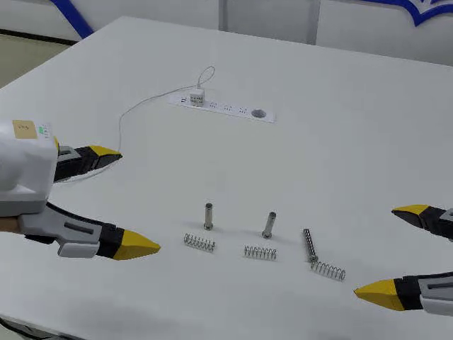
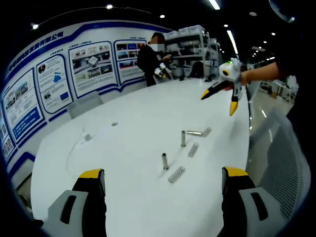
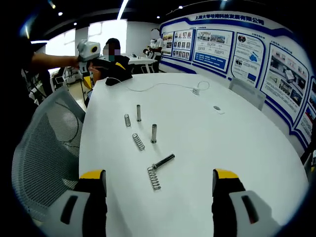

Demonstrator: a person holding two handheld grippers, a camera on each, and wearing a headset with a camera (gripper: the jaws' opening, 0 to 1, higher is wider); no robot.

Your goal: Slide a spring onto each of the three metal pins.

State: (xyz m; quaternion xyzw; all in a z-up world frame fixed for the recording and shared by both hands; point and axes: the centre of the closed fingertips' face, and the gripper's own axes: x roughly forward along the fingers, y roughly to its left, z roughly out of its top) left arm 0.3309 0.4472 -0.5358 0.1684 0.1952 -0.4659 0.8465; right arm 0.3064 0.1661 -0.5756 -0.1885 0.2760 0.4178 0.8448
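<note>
Both of my grippers are released and carry nothing; the left gripper (image 1: 120, 200) hangs over the left side of the white table (image 1: 340, 142), the right gripper (image 1: 393, 251) over the right edge, each with its jaws spread wide.

Task items: three pins in a row across the near middle of the table, each with a spring lying in front of it; no spring is on a pin, so I judge the task not begun.
- Left pin (image 1: 208, 215) stands upright; left spring (image 1: 199, 243) lies on its side just in front, long axis across the table.
- Middle pin (image 1: 269, 224) stands roughly upright; middle spring (image 1: 260, 252) lies likewise in front, apart from it.
- Right pin (image 1: 309, 245) lies flat, long axis running away from me; right spring (image 1: 328, 269) lies just beside its near end, angled off to the right; contact cannot be confirmed.

Governing relation: the left spring lies to the right of my left gripper's near jaw tip and is that gripper's nearest item; the right spring and the flat pin lie to the left of my right gripper, which is the nearer one to them. Each spring's axis lies flat, crosswise to the two standing pins; in my judgement it must be turned upright before it can go over a pin top.

A power strip (image 1: 233, 110) lies well behind the row.
</note>
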